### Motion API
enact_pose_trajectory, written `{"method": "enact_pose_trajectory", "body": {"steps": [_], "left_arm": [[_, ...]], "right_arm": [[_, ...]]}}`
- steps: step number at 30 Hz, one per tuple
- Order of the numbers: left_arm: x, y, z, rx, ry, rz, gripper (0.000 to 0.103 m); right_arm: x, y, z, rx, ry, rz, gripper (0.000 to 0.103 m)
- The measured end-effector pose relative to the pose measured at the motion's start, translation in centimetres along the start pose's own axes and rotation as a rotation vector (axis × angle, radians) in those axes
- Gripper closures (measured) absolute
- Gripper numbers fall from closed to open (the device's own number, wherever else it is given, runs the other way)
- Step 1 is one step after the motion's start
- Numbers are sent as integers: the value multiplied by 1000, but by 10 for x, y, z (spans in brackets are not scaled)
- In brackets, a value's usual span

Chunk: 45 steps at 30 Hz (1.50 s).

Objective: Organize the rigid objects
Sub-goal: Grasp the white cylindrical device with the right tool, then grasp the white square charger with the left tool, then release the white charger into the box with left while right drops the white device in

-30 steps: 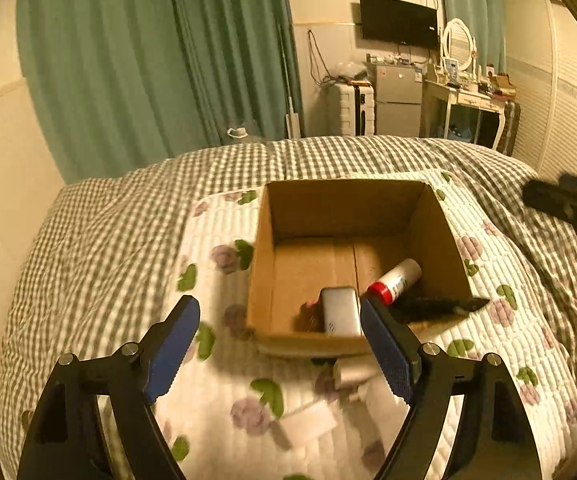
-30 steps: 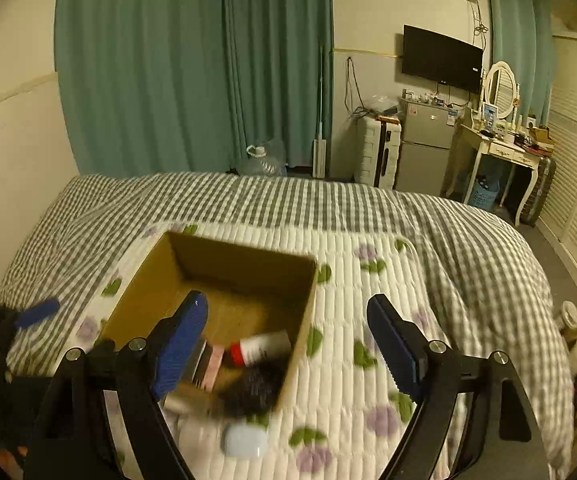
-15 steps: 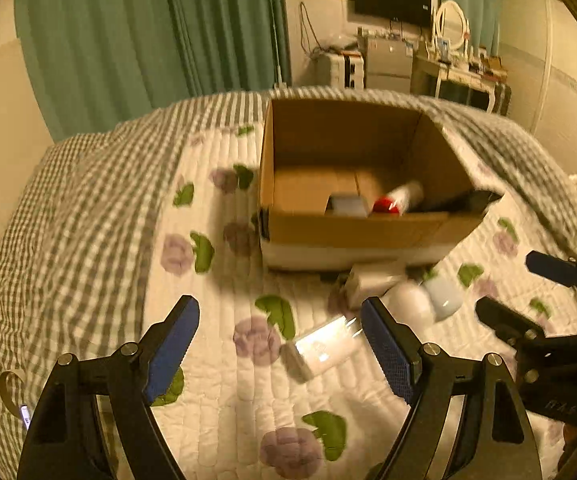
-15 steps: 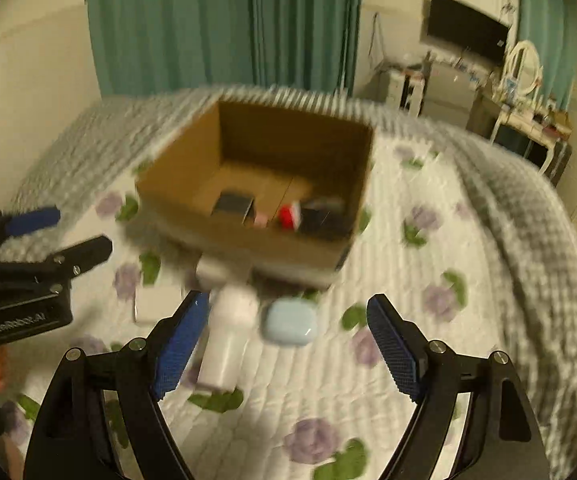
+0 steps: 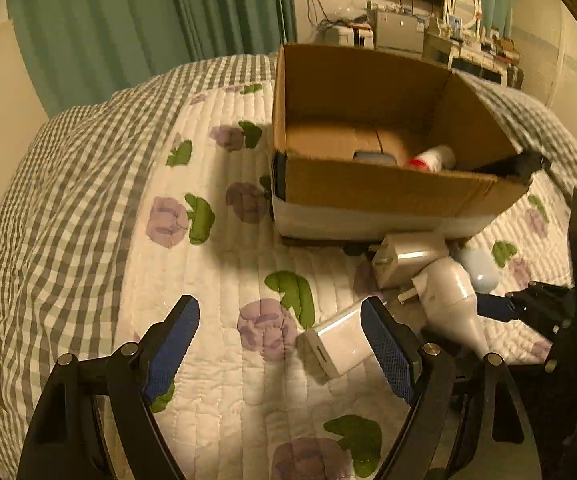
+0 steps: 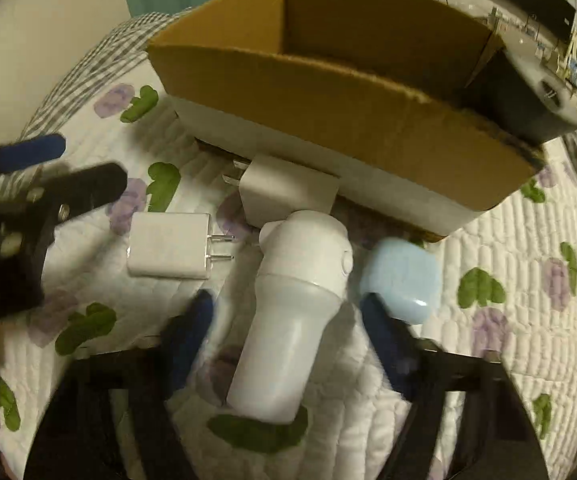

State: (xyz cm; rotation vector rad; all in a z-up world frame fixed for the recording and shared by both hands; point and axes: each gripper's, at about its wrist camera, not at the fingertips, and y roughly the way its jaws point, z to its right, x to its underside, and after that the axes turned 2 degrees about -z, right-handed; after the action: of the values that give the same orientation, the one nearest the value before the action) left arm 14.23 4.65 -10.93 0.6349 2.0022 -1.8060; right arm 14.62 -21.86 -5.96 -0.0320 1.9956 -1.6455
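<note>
Change: While both cameras were looking down into the cardboard box (image 5: pixel 388 196) from high up a second ago, they are now sitting low over the bed (image 5: pixel 88 184), with the loose items filling the near view.
Right hand-held gripper (image 6: pixel 288 312): its jaws are standing wide apart on either side of the white cone-shaped device (image 6: pixel 288 320), not visibly pressing on it; the blue pads are blurring.
Left hand-held gripper (image 5: pixel 280 344): it is spread wide and gripping nothing, with its right pad (image 5: pixel 386 352) lying over the end of the flat white charger (image 5: pixel 336 344).
Loose items: the flat white charger (image 6: pixel 168 246), a second white plug adapter (image 6: pixel 284 192), the cone-shaped device and a pale blue case (image 6: pixel 400 280) are lying on the floral quilt (image 5: pixel 224 320) just in front of the box's near wall; the adapter is touching that wall.
Box: it is resting on the quilt toward the far side of the bed, holding a grey case (image 5: pixel 372 158), a red-capped tube (image 5: pixel 432 158) and a dark object (image 5: pixel 520 164) that is leaning over one near corner.
</note>
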Motion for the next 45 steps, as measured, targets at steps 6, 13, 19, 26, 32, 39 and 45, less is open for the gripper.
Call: {"method": "enact_pose_trajectory", "body": {"steps": [6,13,19,26,32,39,45], "left_arm": [[8,11,20,16,60,-47,18],[18,34,58,-3,163,-88,18],[14,54,52,9,112,-108,18],[16,50,50,16,117,-100,37],[16,27,45,53,85,-60,37],[2,-24,44,43,64,33,37],[-23,-63,37,58,19,105,37]], "right_arm": [[11,-37,18,12,44,114,60],[8,-66,53,16,110,181,60],[10,-57,62,2,141,167,60],[11,-50,58,14,125,151,60],[12,-60,57,35,120,165,60],[10,-99,51,58,103,223,60],[-2,-144,45,67,78,310,60]]}}
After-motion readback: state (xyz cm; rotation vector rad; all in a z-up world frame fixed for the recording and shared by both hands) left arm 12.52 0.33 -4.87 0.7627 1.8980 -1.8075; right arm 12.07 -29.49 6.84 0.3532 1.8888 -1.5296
